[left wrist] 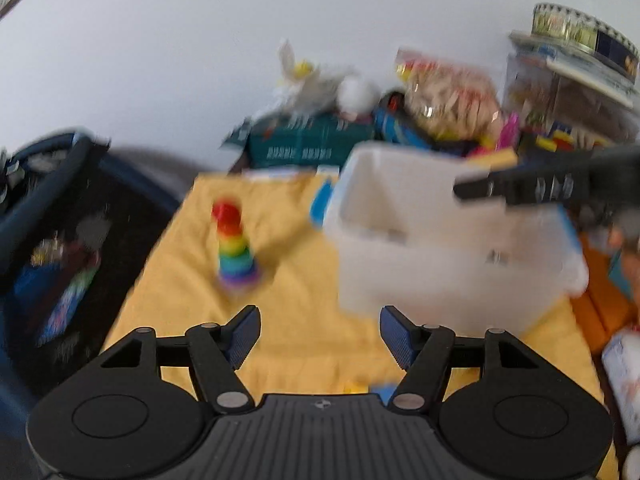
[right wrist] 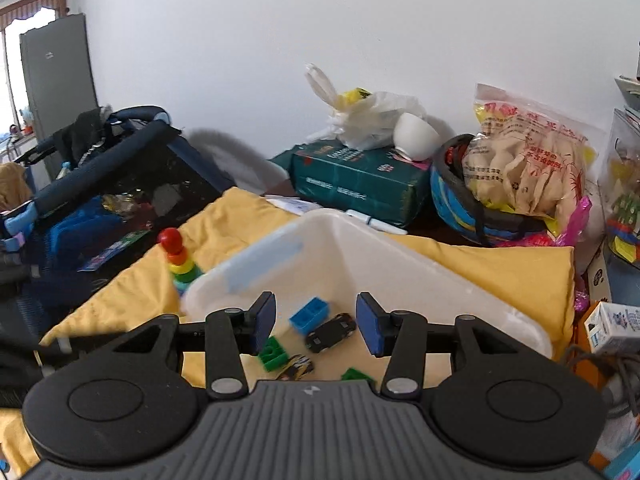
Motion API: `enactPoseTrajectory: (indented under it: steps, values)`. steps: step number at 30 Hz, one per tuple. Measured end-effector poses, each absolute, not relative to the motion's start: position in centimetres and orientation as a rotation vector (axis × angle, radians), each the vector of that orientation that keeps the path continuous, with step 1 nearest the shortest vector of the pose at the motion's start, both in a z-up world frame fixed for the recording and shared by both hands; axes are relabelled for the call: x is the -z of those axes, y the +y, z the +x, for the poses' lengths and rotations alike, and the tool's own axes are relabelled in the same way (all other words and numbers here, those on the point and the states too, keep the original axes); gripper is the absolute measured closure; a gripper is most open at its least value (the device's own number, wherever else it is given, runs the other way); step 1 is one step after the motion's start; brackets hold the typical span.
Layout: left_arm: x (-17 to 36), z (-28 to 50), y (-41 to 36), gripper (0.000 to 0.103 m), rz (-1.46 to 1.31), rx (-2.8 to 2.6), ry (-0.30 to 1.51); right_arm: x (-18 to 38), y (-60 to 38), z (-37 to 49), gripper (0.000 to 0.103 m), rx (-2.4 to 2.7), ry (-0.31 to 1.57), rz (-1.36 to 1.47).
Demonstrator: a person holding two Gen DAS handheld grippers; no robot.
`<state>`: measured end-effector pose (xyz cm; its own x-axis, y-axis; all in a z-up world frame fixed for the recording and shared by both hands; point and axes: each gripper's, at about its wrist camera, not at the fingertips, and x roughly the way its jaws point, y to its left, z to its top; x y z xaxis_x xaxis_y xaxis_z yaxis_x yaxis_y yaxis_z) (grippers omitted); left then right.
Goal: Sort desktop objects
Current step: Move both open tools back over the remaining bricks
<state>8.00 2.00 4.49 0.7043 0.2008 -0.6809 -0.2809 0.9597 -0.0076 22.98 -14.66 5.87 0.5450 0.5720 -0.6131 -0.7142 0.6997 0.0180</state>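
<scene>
While both grippers, left (left wrist: pixel 320 338) and right (right wrist: pixel 316 326), hang spread and empty, the bin (right wrist: pixel 440 280) already holds car (right wrist: pixel 331 332) and blocks (right wrist: pixel 309 314). Risk: left view is blurred, so a hurried reach could topple the ring stack (left wrist: pixel 236 250).

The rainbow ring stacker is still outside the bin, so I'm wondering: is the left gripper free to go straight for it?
Probably yes. The left gripper is open and empty, and only bare yellow cloth lies between it and the rainbow stacker; the white bin sits off to its right.
</scene>
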Motion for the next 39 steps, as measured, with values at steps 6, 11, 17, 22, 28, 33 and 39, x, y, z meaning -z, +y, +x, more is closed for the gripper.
enactPoseTrajectory:
  steps: [6, 11, 17, 22, 28, 33, 39]
  values:
    - [-1.4, 4.2, 1.5, 0.034, -0.131, -0.311, 0.803, -4.7, -14.0, 19.9, 0.048, -0.808, 0.638, -0.296]
    - [0.2, 2.1, 1.7, 0.034, -0.183, -0.333, 0.836, -2.7, -13.6, 17.7, 0.047, -0.830, 0.666, -0.344]
    - [1.9, 0.5, 1.3, 0.034, -0.202, -0.345, 0.867, -0.5, -13.6, 16.3, 0.046, -0.837, 0.704, -0.373]
    - [2.7, 0.3, 1.0, 0.034, -0.210, -0.344, 0.882, 1.0, -13.9, 15.9, 0.044, -0.822, 0.750, -0.351]
    - [3.0, -1.0, 0.5, 0.034, -0.200, -0.333, 0.862, 2.4, -15.0, 15.8, 0.043, -0.793, 0.783, -0.322]
    - [4.8, -2.2, 0.1, 0.034, -0.180, -0.310, 0.905, 3.7, -17.4, 15.5, 0.048, -0.823, 0.802, -0.325]
    - [6.0, -1.2, 0.7, 0.037, -0.123, -0.310, 0.902, 5.6, -19.3, 13.8, 0.055, -0.836, 0.804, -0.451]
